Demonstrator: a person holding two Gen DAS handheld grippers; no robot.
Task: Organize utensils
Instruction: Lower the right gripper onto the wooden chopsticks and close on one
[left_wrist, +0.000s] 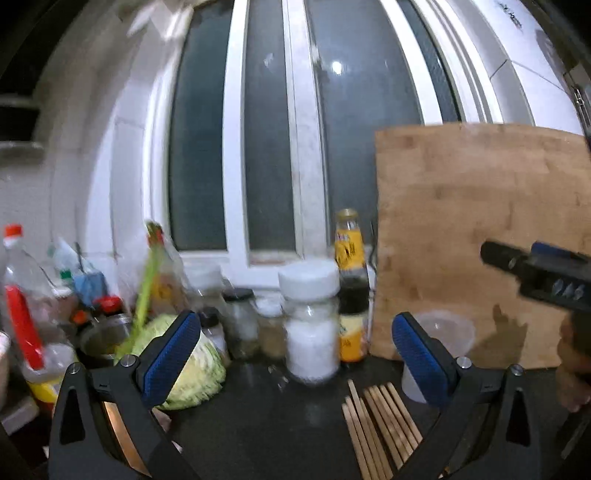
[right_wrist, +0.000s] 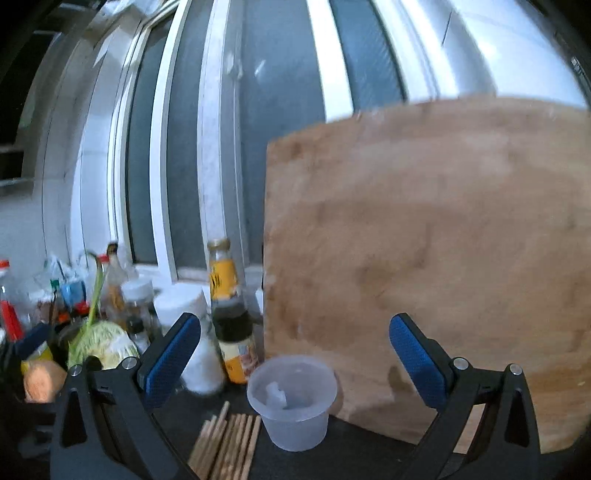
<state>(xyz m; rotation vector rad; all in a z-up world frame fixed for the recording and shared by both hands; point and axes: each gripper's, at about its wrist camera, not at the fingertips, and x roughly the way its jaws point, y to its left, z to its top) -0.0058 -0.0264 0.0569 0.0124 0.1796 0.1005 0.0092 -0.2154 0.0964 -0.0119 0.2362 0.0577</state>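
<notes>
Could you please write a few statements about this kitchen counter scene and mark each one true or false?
1. The wooden chopsticks lie in a bundle on the dark counter. True.
2. The clear plastic cup is full of chopsticks. False: no chopsticks are in it; they lie beside it on the counter.
3. The cutting board stands upright behind the cup. True.
4. The left hand-held gripper is clamped on the white-lidded jar. False: it is open and holds nothing.
5. The right hand-held gripper is open and empty. True.
</notes>
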